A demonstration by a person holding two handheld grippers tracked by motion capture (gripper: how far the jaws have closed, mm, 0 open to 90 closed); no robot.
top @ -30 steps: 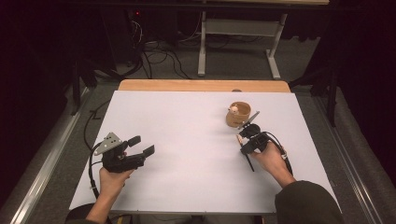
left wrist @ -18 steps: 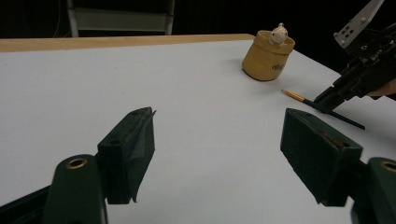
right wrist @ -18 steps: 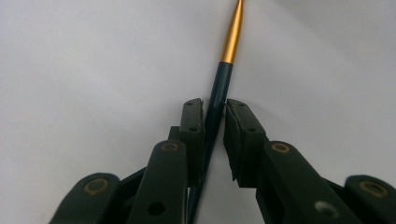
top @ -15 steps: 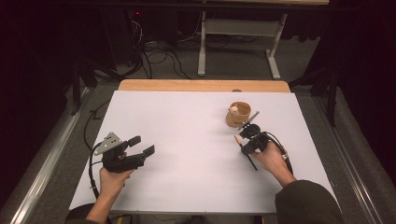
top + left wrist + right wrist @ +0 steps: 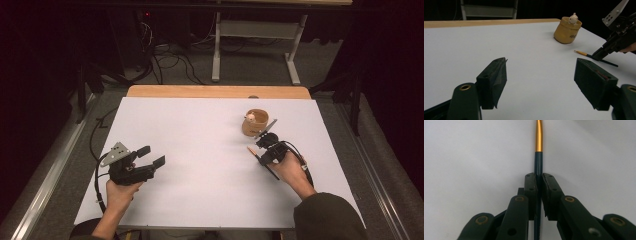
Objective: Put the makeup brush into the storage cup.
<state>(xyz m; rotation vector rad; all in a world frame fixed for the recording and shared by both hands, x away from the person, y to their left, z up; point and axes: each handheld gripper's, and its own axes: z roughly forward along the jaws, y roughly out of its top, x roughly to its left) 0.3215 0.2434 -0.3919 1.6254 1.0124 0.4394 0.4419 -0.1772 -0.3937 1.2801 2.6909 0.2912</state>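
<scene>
Pinched together, the right gripper (image 5: 539,178) has just been closing its jaws onto a dark paintbrush (image 5: 538,162) lying on the white table (image 5: 200,130), at five o'clock of the tan cup (image 5: 254,123). Left gripper (image 5: 540,75) gapes wide, holding nothing.

In the right gripper view, the brush (image 5: 539,157) runs off the top edge, its tip out of frame, and its lower shaft is hidden between the fingers (image 5: 531,192). In the high view, the small figure (image 5: 251,117) in the cup (image 5: 254,127) is too small to identify.
</scene>
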